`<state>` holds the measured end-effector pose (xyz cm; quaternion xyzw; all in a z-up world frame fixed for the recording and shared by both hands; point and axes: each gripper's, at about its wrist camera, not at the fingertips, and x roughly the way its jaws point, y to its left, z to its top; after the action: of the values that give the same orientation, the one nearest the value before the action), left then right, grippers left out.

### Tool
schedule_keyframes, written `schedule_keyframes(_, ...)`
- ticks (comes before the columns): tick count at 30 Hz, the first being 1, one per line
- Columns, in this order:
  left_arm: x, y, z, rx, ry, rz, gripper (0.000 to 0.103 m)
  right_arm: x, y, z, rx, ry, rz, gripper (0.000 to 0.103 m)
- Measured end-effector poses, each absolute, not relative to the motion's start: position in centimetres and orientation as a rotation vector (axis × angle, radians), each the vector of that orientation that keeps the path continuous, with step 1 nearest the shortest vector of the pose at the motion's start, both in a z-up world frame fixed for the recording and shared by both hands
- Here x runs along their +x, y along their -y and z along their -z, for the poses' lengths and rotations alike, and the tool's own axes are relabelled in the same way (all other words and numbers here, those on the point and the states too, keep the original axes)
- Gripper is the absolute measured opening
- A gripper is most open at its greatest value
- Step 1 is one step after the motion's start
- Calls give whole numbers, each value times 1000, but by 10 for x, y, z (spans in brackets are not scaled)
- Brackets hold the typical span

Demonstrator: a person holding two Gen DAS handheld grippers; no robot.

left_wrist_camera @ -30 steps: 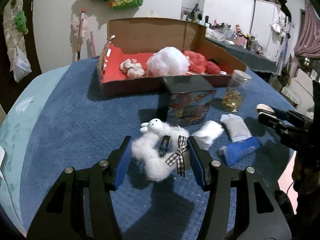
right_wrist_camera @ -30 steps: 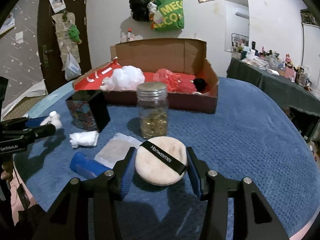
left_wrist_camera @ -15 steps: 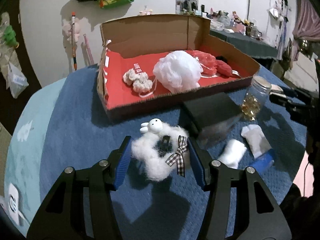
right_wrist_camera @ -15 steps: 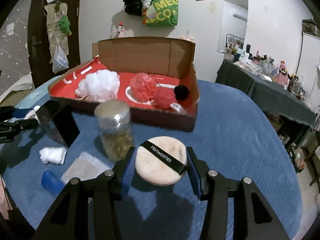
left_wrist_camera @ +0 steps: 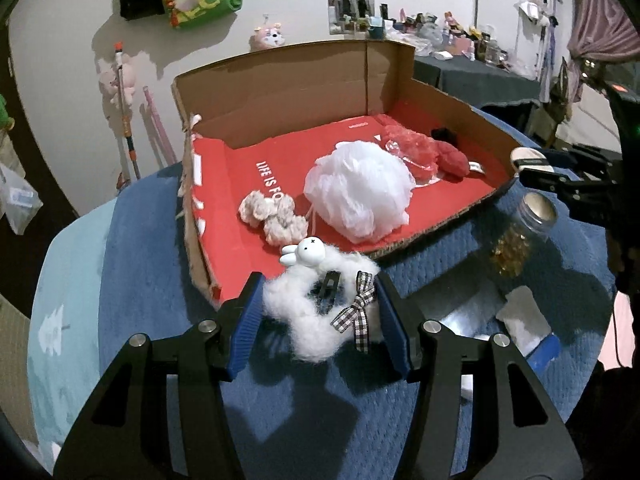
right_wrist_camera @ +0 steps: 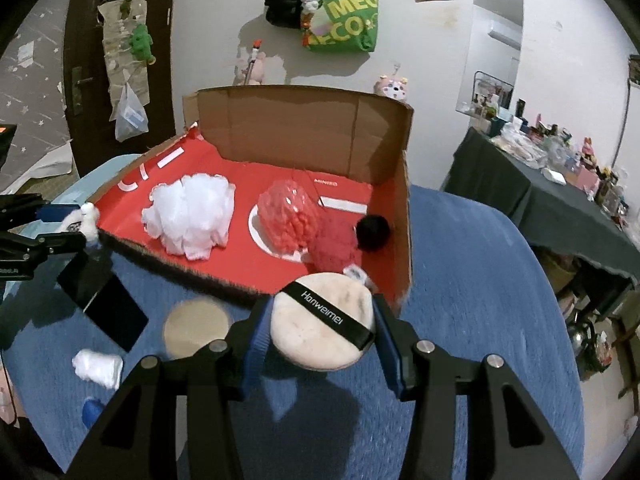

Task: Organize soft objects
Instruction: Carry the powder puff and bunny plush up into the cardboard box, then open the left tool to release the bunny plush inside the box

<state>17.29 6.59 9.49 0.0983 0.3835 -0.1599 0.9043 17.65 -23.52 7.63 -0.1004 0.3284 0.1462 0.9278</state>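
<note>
Carrying both loads up to the box (left_wrist_camera: 460, 96) now: left gripper (left_wrist_camera: 320, 312) pinches the scrunchie (left_wrist_camera: 308, 316), right gripper (right_wrist_camera: 320, 332) the puff (right_wrist_camera: 316, 332).

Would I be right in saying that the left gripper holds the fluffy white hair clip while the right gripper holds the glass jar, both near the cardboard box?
Not quite. In the right wrist view, the right gripper holds a round powder puff, not the glass jar, which stands on the blue cloth. The left gripper does hold the fluffy white hair clip, near the cardboard box.
</note>
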Motion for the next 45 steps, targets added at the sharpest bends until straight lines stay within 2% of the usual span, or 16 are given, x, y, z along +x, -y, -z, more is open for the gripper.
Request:
schedule_keyframes(7,198,-53,-101,196,-819,405,53,205,220,-84,-219,-705,-373,51)
schedule_keyframes(23,257,7,-94,255,-989,562,53,283,182,-63,-163,-1015,-558,51)
schedule_keyframes(34,290,12,-80,320,-1005,535,53,308,171,-50,-154,-1037,-546,51)
schedule_keyframes(45,289,10,-69,328,-1028,544,53,311,171,-39,-172,-1061,-546,53)
